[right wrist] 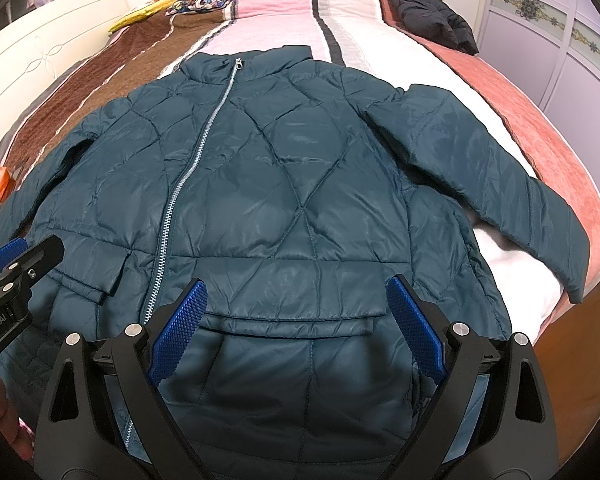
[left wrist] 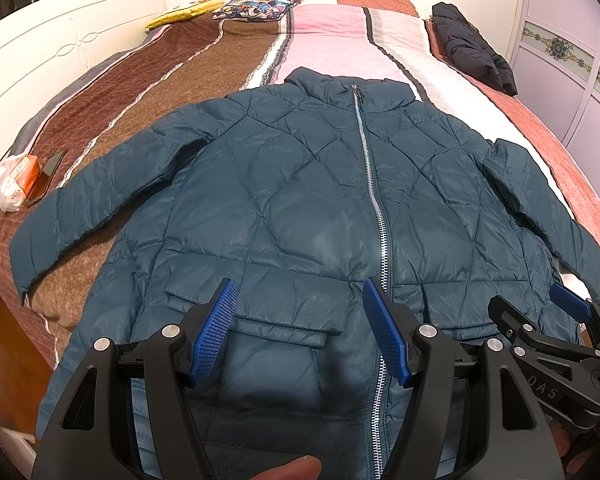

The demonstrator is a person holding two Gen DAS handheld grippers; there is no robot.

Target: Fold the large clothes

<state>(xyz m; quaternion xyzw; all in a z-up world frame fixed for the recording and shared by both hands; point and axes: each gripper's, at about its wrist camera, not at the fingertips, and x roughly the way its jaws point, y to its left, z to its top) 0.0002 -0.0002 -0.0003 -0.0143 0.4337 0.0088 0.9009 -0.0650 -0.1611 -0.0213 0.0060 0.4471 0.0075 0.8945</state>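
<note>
One teal quilted jacket (left wrist: 300,200) was laid flat, front up and zipped, across a striped bedspread (left wrist: 320,40), its collar pointing away from the cameras and its hem nearest them. Two sleeves were spread out to the sides, and two flapped pockets (left wrist: 256,316) were counted on the lower front, one on each side of the single silver zipper (left wrist: 374,200). Two grippers were seen above the hem. The left gripper (left wrist: 300,332) was held with its blue pads wide apart over one pocket and the zipper, gripping nothing. The right gripper (right wrist: 296,328) was likewise spread wide over the other pocket, empty. One dark folded garment (left wrist: 472,52) was placed at the far right edge of the bed. Two cushions were found at the far end: one yellow (left wrist: 184,14) and one with a cartoon print (left wrist: 260,4). One orange packet (left wrist: 20,184) with a dark phone (left wrist: 54,166) beside it was lying near the tip of one sleeve. A white headboard (left wrist: 60,44) was visible along the bed's left side.
</note>
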